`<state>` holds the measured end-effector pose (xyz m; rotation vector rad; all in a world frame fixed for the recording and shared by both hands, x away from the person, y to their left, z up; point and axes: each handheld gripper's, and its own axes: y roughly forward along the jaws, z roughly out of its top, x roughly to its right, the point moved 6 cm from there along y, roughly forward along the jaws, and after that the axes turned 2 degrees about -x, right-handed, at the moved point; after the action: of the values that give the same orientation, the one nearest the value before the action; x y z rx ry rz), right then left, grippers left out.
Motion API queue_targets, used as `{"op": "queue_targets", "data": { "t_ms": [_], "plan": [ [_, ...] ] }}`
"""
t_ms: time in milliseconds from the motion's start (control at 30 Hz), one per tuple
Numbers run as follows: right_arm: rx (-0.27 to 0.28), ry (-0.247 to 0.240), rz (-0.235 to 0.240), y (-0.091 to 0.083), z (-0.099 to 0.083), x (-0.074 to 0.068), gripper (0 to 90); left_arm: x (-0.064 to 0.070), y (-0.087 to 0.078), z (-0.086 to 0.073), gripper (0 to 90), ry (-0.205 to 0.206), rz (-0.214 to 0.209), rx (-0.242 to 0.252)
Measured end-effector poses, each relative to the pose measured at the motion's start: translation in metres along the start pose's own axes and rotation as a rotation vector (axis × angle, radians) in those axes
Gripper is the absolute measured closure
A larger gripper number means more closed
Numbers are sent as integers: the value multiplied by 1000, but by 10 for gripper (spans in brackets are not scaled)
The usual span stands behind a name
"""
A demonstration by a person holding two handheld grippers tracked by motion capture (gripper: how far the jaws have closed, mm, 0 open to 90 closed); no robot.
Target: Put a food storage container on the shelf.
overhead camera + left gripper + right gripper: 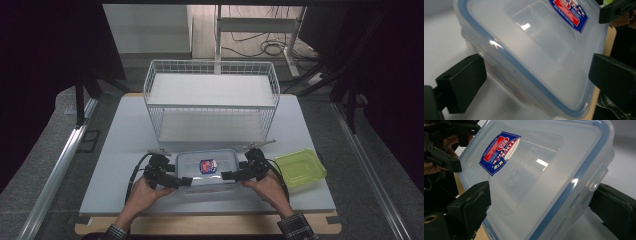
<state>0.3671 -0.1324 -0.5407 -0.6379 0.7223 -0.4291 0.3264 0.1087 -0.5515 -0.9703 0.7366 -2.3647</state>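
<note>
A clear plastic container (220,159) with a blue-sealed lid and a red and blue sticker (208,166) lies on the white table (115,150) near its front edge. My left gripper (179,175) is at the container's left end and my right gripper (235,170) at its right end. In the left gripper view the container (536,37) runs between the wide-spread jaws of the left gripper (536,82). In the right gripper view the right gripper (541,205) straddles the container (536,170), with one jaw beside a lid latch (596,178). Both stand open.
A green plastic container (300,169) without a lid sits just right of my right hand. A white wire two-level basket rack (212,100) stands behind the clear container. The table's wooden front edge (210,225) lies close below my hands.
</note>
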Motion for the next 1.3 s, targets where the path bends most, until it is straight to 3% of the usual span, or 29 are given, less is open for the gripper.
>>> {"op": "queue_targets", "data": {
  "t_ms": [100,233,267,333,400,600,800,933,1200,1300],
  "plan": [
    [-18,8,9,-5,-1,0,114,0,-6,-3,101,-1,-16,6],
    [-35,-3,34,-15,-7,-2,216,4,-17,-6,215,15,-14,52],
    [0,15,47,-23,-8,-2,309,5,-19,-7,305,3,-17,70],
    [8,20,55,-26,-9,-2,334,6,-24,-9,335,0,-25,90],
    [30,32,61,-32,-11,-3,396,6,-27,-10,426,-19,-27,114],
    [65,62,58,-40,-15,-5,473,7,-29,-5,478,-48,-19,165],
    [95,55,10,-41,-15,-11,485,7,-32,-3,509,-64,-9,200],
    [118,43,0,-41,-13,-13,495,5,-33,-3,516,-78,-18,207],
    [158,8,-11,-44,-7,-17,505,4,-39,3,522,-45,1,229],
    [152,-1,-13,-41,-8,-15,504,0,-35,1,521,-61,-8,207]
  ]
}}
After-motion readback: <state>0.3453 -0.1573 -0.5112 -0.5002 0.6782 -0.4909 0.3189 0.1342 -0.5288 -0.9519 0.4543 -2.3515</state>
